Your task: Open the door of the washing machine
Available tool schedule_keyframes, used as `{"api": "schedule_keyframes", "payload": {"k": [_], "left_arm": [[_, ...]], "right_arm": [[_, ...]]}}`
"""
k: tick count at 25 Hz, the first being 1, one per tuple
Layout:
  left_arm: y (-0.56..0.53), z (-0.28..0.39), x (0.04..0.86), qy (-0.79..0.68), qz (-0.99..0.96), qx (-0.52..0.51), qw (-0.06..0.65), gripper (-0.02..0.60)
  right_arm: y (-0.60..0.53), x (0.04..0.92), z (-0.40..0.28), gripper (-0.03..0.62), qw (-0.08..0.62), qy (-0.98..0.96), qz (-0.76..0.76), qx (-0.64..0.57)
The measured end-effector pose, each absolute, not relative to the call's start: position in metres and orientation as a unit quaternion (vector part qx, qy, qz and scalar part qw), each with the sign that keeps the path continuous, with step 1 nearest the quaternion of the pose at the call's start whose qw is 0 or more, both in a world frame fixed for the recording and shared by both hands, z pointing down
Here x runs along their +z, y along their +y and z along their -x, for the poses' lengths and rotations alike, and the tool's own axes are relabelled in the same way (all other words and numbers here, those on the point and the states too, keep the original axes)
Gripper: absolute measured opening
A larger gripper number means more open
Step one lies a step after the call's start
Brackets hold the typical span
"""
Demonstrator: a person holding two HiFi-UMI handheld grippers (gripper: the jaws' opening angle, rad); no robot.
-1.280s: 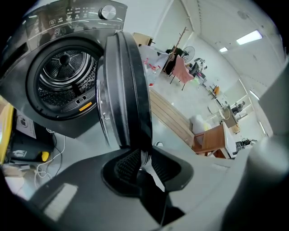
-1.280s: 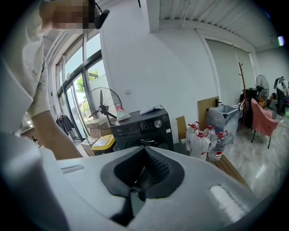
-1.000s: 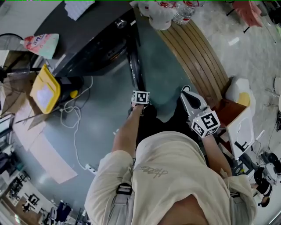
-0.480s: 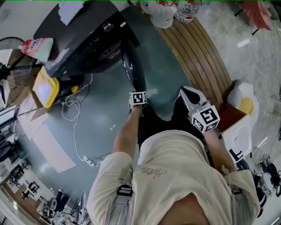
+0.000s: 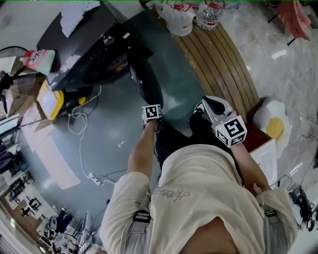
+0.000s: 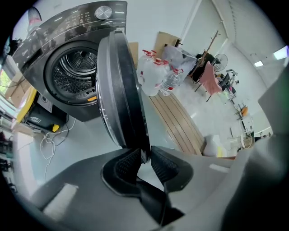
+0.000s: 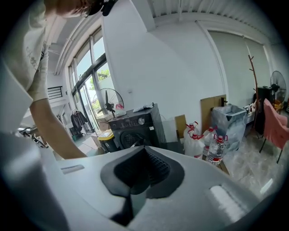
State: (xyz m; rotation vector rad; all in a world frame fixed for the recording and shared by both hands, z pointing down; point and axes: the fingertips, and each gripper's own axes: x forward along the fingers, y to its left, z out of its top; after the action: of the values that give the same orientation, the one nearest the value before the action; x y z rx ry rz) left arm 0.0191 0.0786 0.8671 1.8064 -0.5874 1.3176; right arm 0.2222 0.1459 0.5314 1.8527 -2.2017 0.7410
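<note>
The black front-load washing machine (image 5: 94,54) stands at the upper left of the head view, and its drum (image 6: 74,72) lies open to sight. Its round door (image 6: 119,90) has swung far out and shows edge-on (image 5: 145,82). My left gripper (image 6: 145,153) points steeply down and is shut on the door's lower rim, with both ribbed pads (image 6: 128,162) against it. Its marker cube (image 5: 151,113) sits just below the door. My right gripper (image 7: 145,151), to the right (image 5: 223,124), is away from the machine, its jaws together with nothing between them.
Water bottles and white bags (image 5: 191,15) stand beside a strip of wooden slats (image 5: 223,64) right of the machine. A yellow container (image 5: 49,101) and a cable with a power strip (image 5: 92,176) lie on the floor at the left. A white box (image 5: 266,149) stands at the right.
The door has swung farther out from the machine with my left gripper on its rim. Both grippers and the person have drawn back, so the machine sits farther off.
</note>
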Motion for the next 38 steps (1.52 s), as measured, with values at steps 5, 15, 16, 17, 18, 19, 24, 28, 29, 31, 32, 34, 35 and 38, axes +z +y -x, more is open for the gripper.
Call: {"api": "schedule_keyframes", "payload": {"k": [5, 15, 16, 17, 18, 19, 24, 28, 29, 31, 32, 34, 35, 38], "left_arm": [[0.084, -0.043, 0.866, -0.258, -0.709, 0.516, 0.406, 0.08], [0.063, -0.093, 0.855, -0.298, -0.731, 0.491, 0.369, 0.087], [0.068, -0.101, 0.855, -0.292, -0.731, 0.486, 0.379, 0.087], [0.077, -0.109, 0.856, -0.28, -0.728, 0.484, 0.397, 0.086], [0.087, -0.113, 0.858, -0.27, -0.723, 0.484, 0.412, 0.083], [0.089, -0.111, 0.859, -0.274, -0.718, 0.492, 0.408, 0.083], [0.085, -0.127, 0.856, -0.286, -0.715, 0.49, 0.409, 0.083], [0.081, -0.137, 0.857, -0.269, -0.728, 0.488, 0.399, 0.08], [0.085, -0.143, 0.857, -0.251, -0.73, 0.49, 0.405, 0.079], [0.081, -0.145, 0.859, -0.239, -0.737, 0.503, 0.382, 0.072], [0.078, -0.152, 0.858, -0.233, -0.746, 0.494, 0.381, 0.071], [0.075, -0.167, 0.854, -0.222, -0.755, 0.476, 0.392, 0.071], [0.074, -0.171, 0.853, -0.221, -0.755, 0.473, 0.395, 0.071], [0.073, -0.179, 0.853, -0.226, -0.751, 0.473, 0.401, 0.069]], "right_arm": [[0.151, 0.534, -0.251, 0.002, 0.099, -0.759, -0.595, 0.247], [0.154, 0.548, -0.28, 0.002, 0.111, -0.762, -0.575, 0.276], [0.152, 0.548, -0.28, 0.002, 0.111, -0.761, -0.576, 0.276], [0.15, 0.548, -0.279, 0.002, 0.11, -0.761, -0.577, 0.277], [0.148, 0.547, -0.277, 0.002, 0.109, -0.76, -0.578, 0.278], [0.145, 0.546, -0.276, 0.002, 0.109, -0.76, -0.578, 0.277], [0.13, 0.536, -0.283, 0.002, 0.125, -0.751, -0.592, 0.265], [0.128, 0.534, -0.289, 0.002, 0.131, -0.734, -0.611, 0.266], [0.127, 0.533, -0.289, 0.002, 0.132, -0.731, -0.615, 0.265], [0.125, 0.532, -0.289, 0.002, 0.133, -0.727, -0.621, 0.262], [0.123, 0.531, -0.289, 0.002, 0.135, -0.725, -0.623, 0.26], [0.12, 0.533, -0.287, 0.002, 0.141, -0.724, -0.625, 0.255], [0.118, 0.534, -0.287, 0.002, 0.143, -0.725, -0.624, 0.255], [0.117, 0.538, -0.288, 0.002, 0.136, -0.728, -0.62, 0.26]]}}
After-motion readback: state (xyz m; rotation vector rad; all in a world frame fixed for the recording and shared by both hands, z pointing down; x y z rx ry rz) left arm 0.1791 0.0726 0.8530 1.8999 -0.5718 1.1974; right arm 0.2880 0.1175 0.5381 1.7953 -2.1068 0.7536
